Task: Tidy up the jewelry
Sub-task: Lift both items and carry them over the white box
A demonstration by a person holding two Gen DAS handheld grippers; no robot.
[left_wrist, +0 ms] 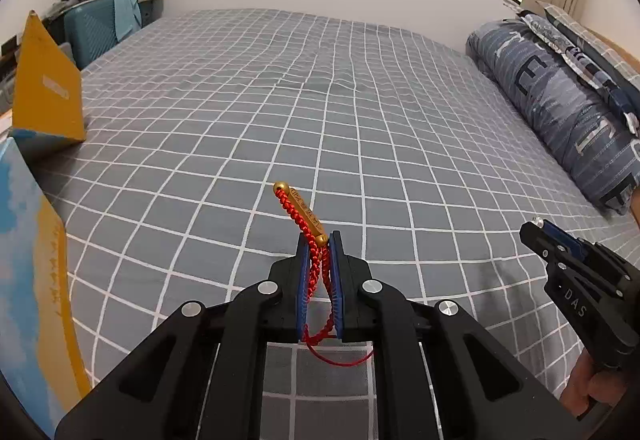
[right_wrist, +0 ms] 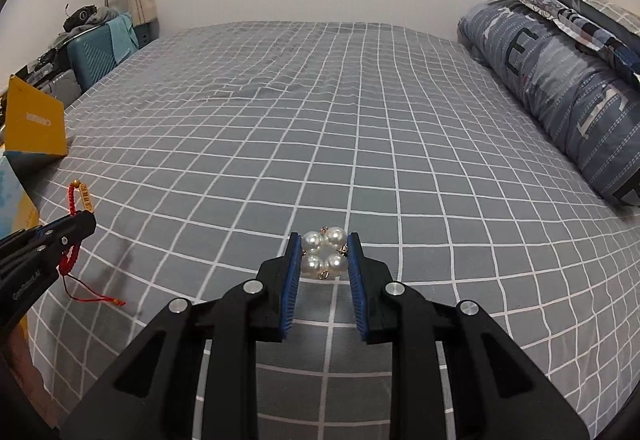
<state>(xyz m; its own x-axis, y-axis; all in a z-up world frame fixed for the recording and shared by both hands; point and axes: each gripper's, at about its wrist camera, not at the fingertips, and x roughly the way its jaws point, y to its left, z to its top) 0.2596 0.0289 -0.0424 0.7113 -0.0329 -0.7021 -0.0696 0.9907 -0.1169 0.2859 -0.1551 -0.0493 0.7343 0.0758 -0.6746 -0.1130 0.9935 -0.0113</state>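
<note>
My left gripper (left_wrist: 319,240) is shut on a red braided cord bracelet (left_wrist: 310,240) with a gold bar charm, held above the grey checked bed sheet (left_wrist: 280,100); its loose red thread hangs below the jaws. It also shows in the right wrist view (right_wrist: 80,200), held by the left gripper (right_wrist: 82,220). My right gripper (right_wrist: 323,240) is shut on a pearl bracelet (right_wrist: 324,252), with several white pearls showing between the blue pads. The right gripper also shows in the left wrist view (left_wrist: 538,226) at the right edge.
An open yellow and blue box (left_wrist: 44,100) stands at the bed's left edge, its lid up; it also shows in the right wrist view (right_wrist: 34,124). A folded blue duvet and pillows (left_wrist: 560,100) lie along the right. A teal suitcase (left_wrist: 96,28) stands beyond the bed.
</note>
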